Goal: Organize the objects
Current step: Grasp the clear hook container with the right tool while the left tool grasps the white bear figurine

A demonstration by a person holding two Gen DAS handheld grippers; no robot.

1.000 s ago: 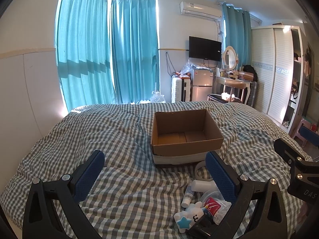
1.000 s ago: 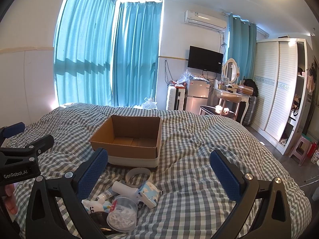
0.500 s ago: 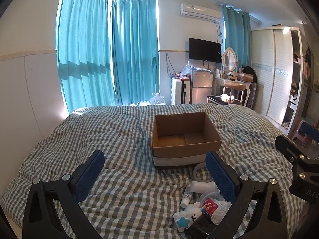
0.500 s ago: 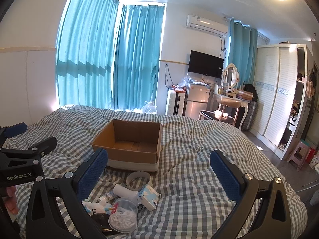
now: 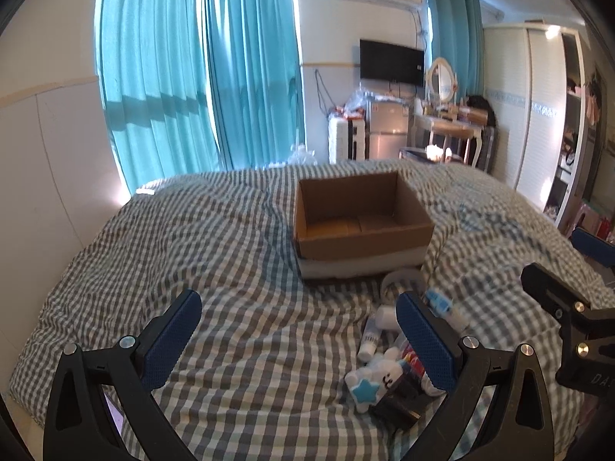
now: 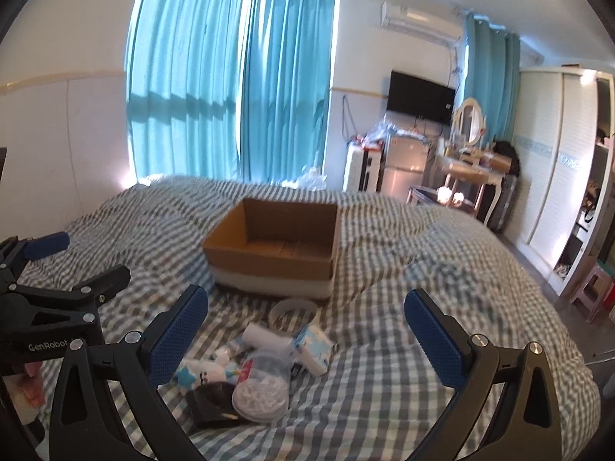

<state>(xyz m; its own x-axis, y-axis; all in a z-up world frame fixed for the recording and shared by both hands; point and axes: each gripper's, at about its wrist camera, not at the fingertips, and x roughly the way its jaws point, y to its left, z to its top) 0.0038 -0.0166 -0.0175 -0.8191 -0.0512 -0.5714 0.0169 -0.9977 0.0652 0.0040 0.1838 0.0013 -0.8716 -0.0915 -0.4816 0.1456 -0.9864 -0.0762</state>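
A bed covered by a grey-and-white checked quilt [image 5: 238,253] fills both views, backed by long teal curtains [image 6: 230,88] and a white wardrobe with sliding doors [image 6: 557,161]. On the quilt sits an open brown cardboard box with a white lower band [image 5: 359,223], its inside bare as far as can be seen.

The left gripper [image 5: 298,336] hovers low over the quilt, pointing toward the box, its blue-padded fingers spread wide with nothing between them. The right gripper [image 6: 307,328] hangs level beside it, likewise splayed and holding nothing; each tool shows at the edge of the other's view.

Just in front of the box lies a cluster of small items: a clear round plastic container of white pieces [image 6: 263,384], a white plush toy with a blue star [image 5: 371,382], a white tube [image 6: 261,336], a blue-and-white packet [image 6: 313,347], a whitish tape ring [image 6: 294,309] nearest the box, and a flat black item [image 6: 209,401]. The left gripper's right finger partly hides this pile.

"GenRobot" is printed on the left gripper's body.
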